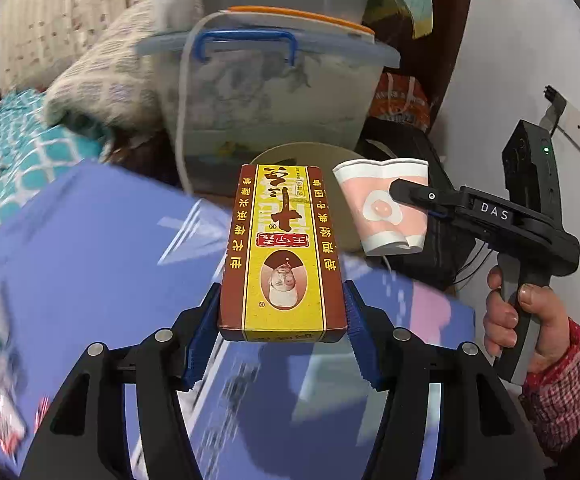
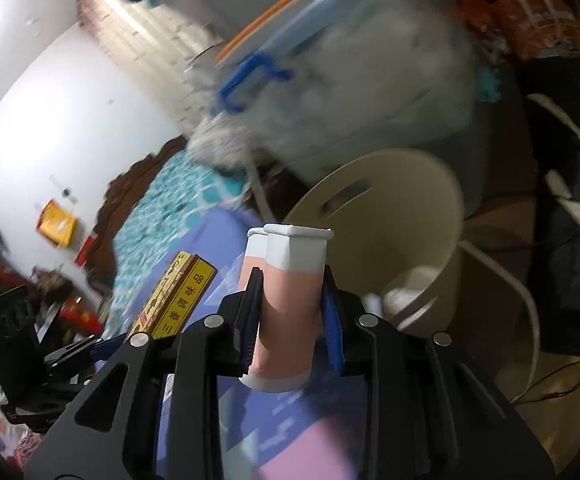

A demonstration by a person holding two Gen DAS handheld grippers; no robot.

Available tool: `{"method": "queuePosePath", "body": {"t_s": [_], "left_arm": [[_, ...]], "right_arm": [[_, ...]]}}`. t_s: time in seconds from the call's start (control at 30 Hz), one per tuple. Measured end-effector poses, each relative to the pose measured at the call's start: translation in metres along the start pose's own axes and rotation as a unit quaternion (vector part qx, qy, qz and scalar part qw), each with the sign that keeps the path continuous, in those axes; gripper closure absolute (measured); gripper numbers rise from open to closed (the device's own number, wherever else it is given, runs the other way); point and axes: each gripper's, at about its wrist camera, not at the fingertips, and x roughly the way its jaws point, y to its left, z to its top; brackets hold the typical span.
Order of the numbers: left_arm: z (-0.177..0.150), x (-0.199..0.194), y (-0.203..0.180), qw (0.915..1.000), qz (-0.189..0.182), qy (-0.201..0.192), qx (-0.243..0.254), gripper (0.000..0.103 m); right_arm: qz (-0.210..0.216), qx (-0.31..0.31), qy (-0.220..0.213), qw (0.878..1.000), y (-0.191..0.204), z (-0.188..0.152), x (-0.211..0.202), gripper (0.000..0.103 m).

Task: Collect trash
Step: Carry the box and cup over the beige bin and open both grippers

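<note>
My left gripper (image 1: pixel 283 312) is shut on a yellow and brown seasoning box (image 1: pixel 283 248), held level above the blue table surface (image 1: pixel 101 248). The box also shows in the right wrist view (image 2: pixel 177 296). My right gripper (image 2: pixel 292 300) is shut on a squashed pink and white paper cup (image 2: pixel 287 288); the cup shows in the left wrist view (image 1: pixel 386 210) to the right of the box. A beige trash bin (image 2: pixel 390 216) stands just beyond both, with white trash inside; its rim (image 1: pixel 310 150) peeks out behind the box.
A clear storage tub with a blue handle (image 1: pixel 273 80) stands behind the bin. A teal patterned bed cover (image 1: pixel 5 152) lies to the left. A black bag (image 2: pixel 570 240) and white cords lie right of the bin. A white wall (image 1: pixel 530 60) is at right.
</note>
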Motion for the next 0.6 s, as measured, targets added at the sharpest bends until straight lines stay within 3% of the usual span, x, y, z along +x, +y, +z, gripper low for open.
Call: {"method": "queuePosePath", "body": {"t_s": [0.1, 0.13, 0.17, 0.2, 0.3, 0.4, 0.6], "left_arm": [[0.029, 0.029, -0.009, 0.9999, 0.004, 0.004, 0.009, 0.047], [0.039, 0.040, -0.011, 0.9999, 0.011, 0.007, 0.010, 0.044], [0.046, 0.048, -0.012, 0.9997, 0.020, 0.012, 0.008, 0.036], [0.052, 0.054, -0.011, 0.9993, 0.034, 0.017, -0.001, 0.024], [0.062, 0.048, -0.006, 0.9993, 0.033, -0.002, -0.020, 0.026], [0.053, 0.016, 0.002, 0.9986, 0.025, -0.030, -0.036, 0.026], [-0.013, -0.060, 0.022, 0.9943, 0.011, -0.069, -0.080, 0.026]], "right_arm": [[-0.023, 0.006, -0.009, 1.000, -0.014, 0.017, 0.006, 0.063], [-0.035, 0.007, -0.011, 0.999, -0.016, 0.021, 0.009, 0.051], [-0.048, 0.010, -0.013, 0.999, -0.018, 0.023, 0.011, 0.029], [-0.056, 0.014, -0.020, 0.998, -0.019, 0.027, 0.011, 0.027], [-0.050, 0.008, -0.048, 0.998, -0.015, 0.030, 0.002, 0.028], [-0.039, 0.007, -0.069, 0.997, -0.004, 0.027, -0.008, 0.029], [0.017, -0.005, -0.048, 0.999, 0.033, 0.001, -0.006, 0.034]]}}
